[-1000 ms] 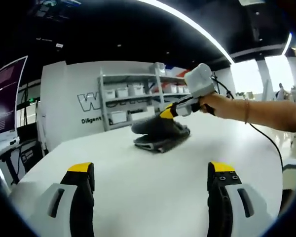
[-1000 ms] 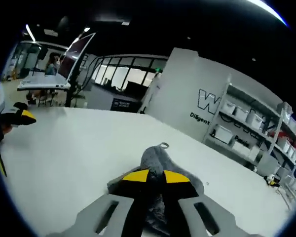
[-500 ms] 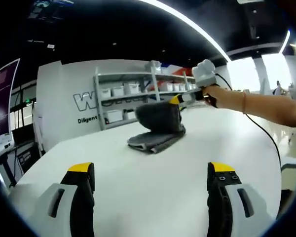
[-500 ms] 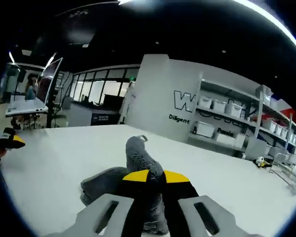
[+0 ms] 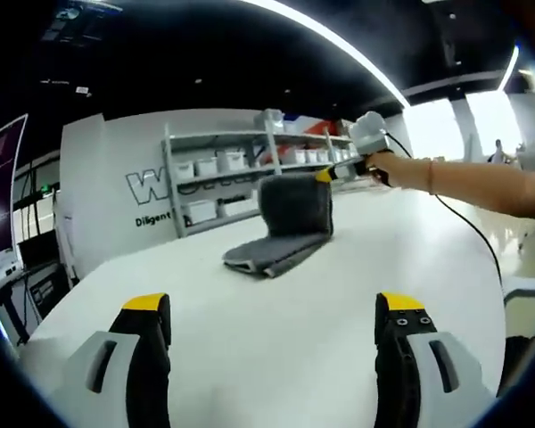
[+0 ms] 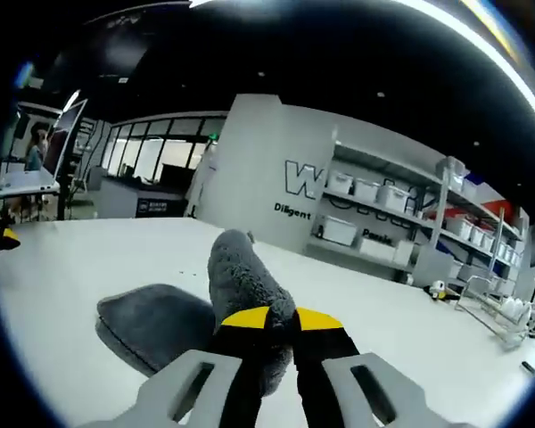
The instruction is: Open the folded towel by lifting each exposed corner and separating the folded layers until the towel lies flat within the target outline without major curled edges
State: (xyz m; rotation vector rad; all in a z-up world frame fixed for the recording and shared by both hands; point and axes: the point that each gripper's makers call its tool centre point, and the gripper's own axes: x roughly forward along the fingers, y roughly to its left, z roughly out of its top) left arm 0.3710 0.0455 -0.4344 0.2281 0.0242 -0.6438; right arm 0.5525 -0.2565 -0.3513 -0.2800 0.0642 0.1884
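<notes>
On the far side of the white tabletop (image 5: 276, 330), the right gripper (image 6: 279, 318) pinches 1 raised corner of the grey towel (image 5: 283, 223), whose remaining layers lie folded, while the left gripper (image 5: 274, 312) hovers wide and empty nearby.

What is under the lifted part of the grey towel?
Under the raised flap, held by the right hand-held gripper, lies the towel's folded lower layer on the white table. What lies beneath that layer is covered.
</notes>
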